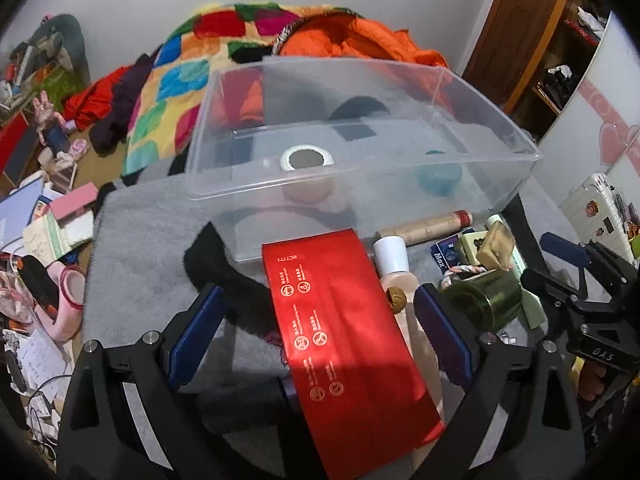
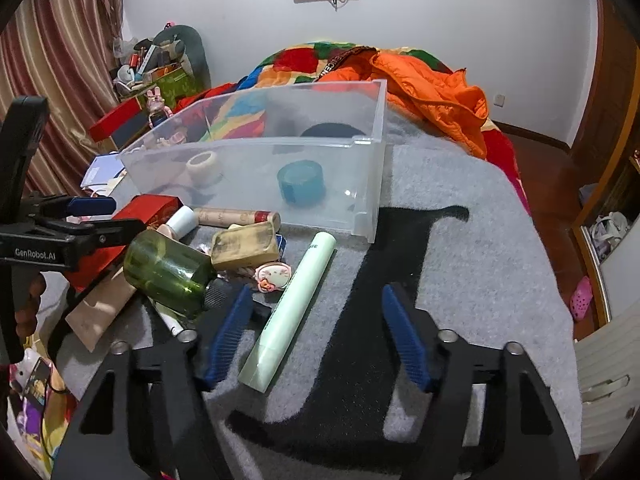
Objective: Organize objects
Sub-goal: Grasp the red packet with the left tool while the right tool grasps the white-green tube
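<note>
I am working over a grey mat spread on a bed in a cluttered bedroom, with a patchwork blanket and an orange jacket heaped behind it.

Nearest to me, the left claw stands released, its blue pads either side of the red box, which lies lengthwise toward the camera; neither pad presses on it. The right claw is likewise unclenched and holds nothing. The pale green tube lies slanted just inside its left pad, more beside that pad than centred in the gap.

I judge the step in hand to be picking up one loose item with each claw. For the right, I would shift sideways until the tube sits in the middle of the gap, and grip it near its middle so it does not swing. For the left, the box looks wide and smooth; I would square the pads to its long sides before closing.

Just beyond, the pile crowds both targets: a pink bottle with a white cap touches the box's edge, and a green glass bottle lies on its side near the tube. I would lift straight up to avoid dragging them.

Farthest, the clear plastic bin already holds a white tape roll and a teal roll, with plenty of bare floor left.
</note>
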Action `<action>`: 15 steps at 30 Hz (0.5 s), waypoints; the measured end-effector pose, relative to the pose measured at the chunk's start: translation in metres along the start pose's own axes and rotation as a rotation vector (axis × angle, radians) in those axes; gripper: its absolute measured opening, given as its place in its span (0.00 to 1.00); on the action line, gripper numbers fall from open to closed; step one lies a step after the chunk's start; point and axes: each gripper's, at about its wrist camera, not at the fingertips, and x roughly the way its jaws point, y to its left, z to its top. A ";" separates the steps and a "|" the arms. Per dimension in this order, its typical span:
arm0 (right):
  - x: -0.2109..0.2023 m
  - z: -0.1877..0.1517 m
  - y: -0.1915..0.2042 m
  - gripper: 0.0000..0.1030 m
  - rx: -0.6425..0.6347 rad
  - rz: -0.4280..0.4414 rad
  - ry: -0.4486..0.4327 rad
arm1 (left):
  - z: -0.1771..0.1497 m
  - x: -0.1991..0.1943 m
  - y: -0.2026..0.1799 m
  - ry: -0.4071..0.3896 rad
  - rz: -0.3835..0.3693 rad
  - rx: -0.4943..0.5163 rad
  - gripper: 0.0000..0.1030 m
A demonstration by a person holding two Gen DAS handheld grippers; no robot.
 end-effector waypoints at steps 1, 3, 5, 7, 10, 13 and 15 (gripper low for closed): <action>0.003 0.000 0.000 0.53 0.003 -0.001 0.009 | 0.001 0.003 0.000 0.008 0.004 0.005 0.93; 0.007 0.000 0.000 0.48 0.004 0.004 0.020 | 0.002 0.007 -0.002 0.015 0.017 0.013 0.93; 0.006 -0.001 0.001 0.41 0.000 -0.007 0.015 | 0.001 0.010 -0.002 0.012 0.017 0.018 0.92; 0.007 -0.001 0.002 0.36 -0.004 -0.004 0.023 | -0.001 0.010 -0.002 0.006 0.002 0.030 0.83; 0.006 -0.004 -0.001 0.27 -0.008 -0.009 0.035 | -0.006 0.006 0.002 0.002 -0.039 0.023 0.72; 0.006 -0.008 -0.006 0.22 -0.010 -0.024 0.049 | -0.009 0.000 0.007 0.000 -0.055 0.027 0.60; 0.007 -0.009 -0.009 0.22 -0.004 -0.021 0.053 | -0.009 -0.001 0.010 0.007 -0.048 0.026 0.60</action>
